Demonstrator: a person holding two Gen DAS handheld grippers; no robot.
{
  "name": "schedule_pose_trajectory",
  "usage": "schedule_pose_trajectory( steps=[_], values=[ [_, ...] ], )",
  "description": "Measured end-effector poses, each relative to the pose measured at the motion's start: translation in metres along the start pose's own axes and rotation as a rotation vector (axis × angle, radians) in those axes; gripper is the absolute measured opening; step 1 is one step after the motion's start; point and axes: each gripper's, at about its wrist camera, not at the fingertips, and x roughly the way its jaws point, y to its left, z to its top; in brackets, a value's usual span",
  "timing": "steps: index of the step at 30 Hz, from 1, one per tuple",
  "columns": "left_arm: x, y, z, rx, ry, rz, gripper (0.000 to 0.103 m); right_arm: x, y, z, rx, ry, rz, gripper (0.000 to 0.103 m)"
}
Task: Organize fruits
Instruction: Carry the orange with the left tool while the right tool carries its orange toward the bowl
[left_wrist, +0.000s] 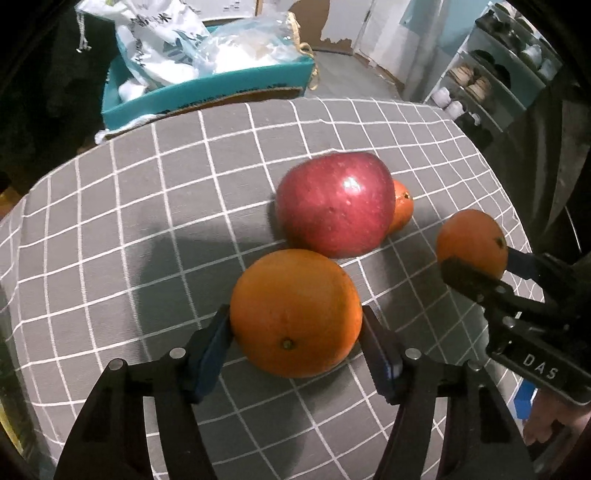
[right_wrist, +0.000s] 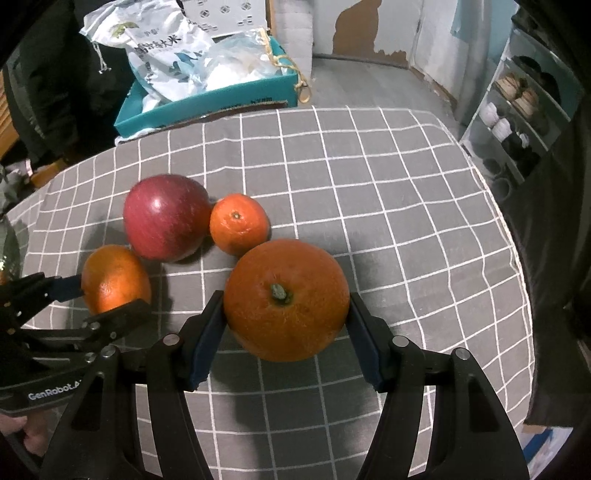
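An orange (left_wrist: 295, 312) is clamped between the blue pads of the left gripper (left_wrist: 297, 328), its small stem scar turned toward the camera, and it rests low over the grey checked cloth (left_wrist: 110, 229) that covers the table. A second orange (right_wrist: 286, 299) (the one with a green stem stub on top) is gripped in the same way by the right gripper (right_wrist: 286, 314), a pad pressed against each of its sides. In the left wrist view the right gripper is seen at the right edge, closed on its orange with a person's hand (left_wrist: 554, 421) just below it; in the right wrist view the left gripper is seen at the left edge, closed on its own fruit. Beyond the two held oranges a red apple (left_wrist: 334, 203) sits on the cloth, and a small tangerine (right_wrist: 239, 224) is placed just beside it, seemingly touching it on the right. Past the far edge of the table a teal box (left_wrist: 207, 94) is filled with white plastic bags (left_wrist: 162, 48), and a shoe rack (right_wrist: 517, 114) is seen standing at the right by the wall.
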Motion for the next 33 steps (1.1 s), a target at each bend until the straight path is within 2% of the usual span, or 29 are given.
schedule_pose_trajectory(
  steps=[13,24,33],
  values=[
    [-0.050,0.009,0.003,-0.012,-0.115,0.061,0.068,-0.038,0.013,0.008,-0.043,-0.075,-0.023,0.064],
    [-0.096,0.009,0.002,0.012,-0.212,0.103,0.068,-0.075,0.029,0.015,-0.072,-0.154,-0.010,0.064],
    [-0.131,0.016,-0.002,-0.008,-0.272,0.120,0.068,-0.106,0.045,0.019,-0.098,-0.217,0.010,0.064]
  ],
)
